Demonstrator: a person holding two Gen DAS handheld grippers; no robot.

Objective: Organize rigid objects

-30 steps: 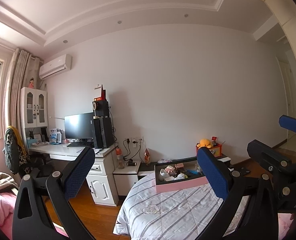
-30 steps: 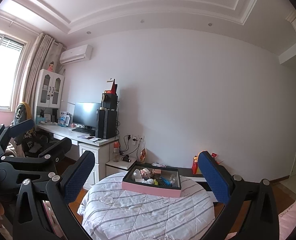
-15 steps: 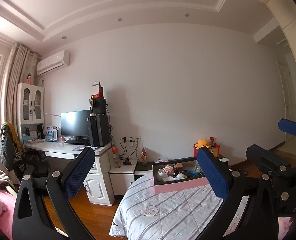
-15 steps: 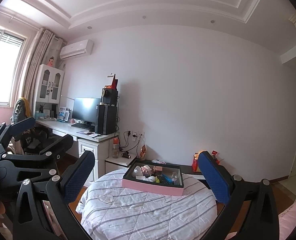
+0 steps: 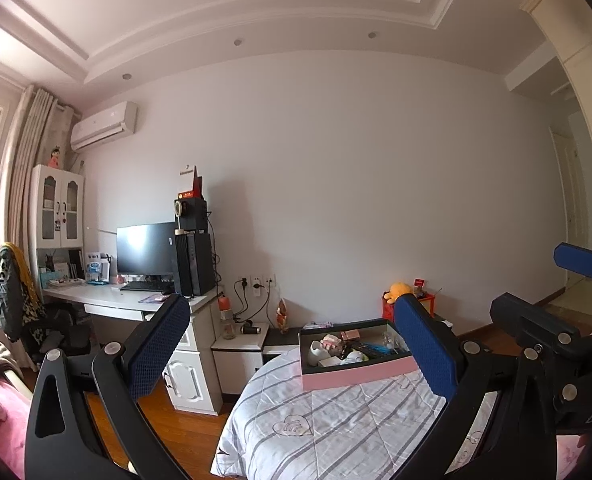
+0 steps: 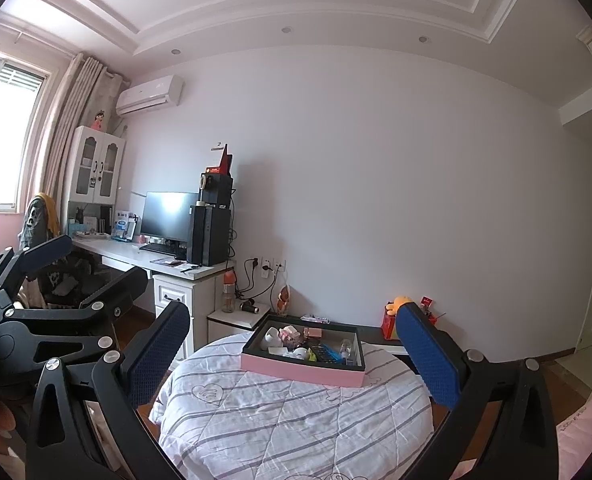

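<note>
A pink-sided tray with a black inside (image 5: 356, 375) sits at the far edge of a round table under a striped quilt (image 5: 328, 428). It holds several small objects, among them white cups, a pink item and a blue-black item. It also shows in the right wrist view (image 6: 302, 372). My left gripper (image 5: 291, 354) is open and empty, held well short of the tray. My right gripper (image 6: 296, 356) is open and empty, also short of the tray. The left gripper shows at the left of the right wrist view (image 6: 75, 280).
A white desk (image 6: 155, 262) with a monitor (image 6: 167, 216) and a black computer tower stands left of the table. A low bedside cabinet (image 5: 239, 344) is behind the table. A red box with a yellow plush (image 6: 396, 316) sits at the back right. Pink bedding lies at both sides.
Both cameras have tilted slightly upward and drifted; the tray sits a little lower and nearer centre in each view. Both grippers stay open and empty.
</note>
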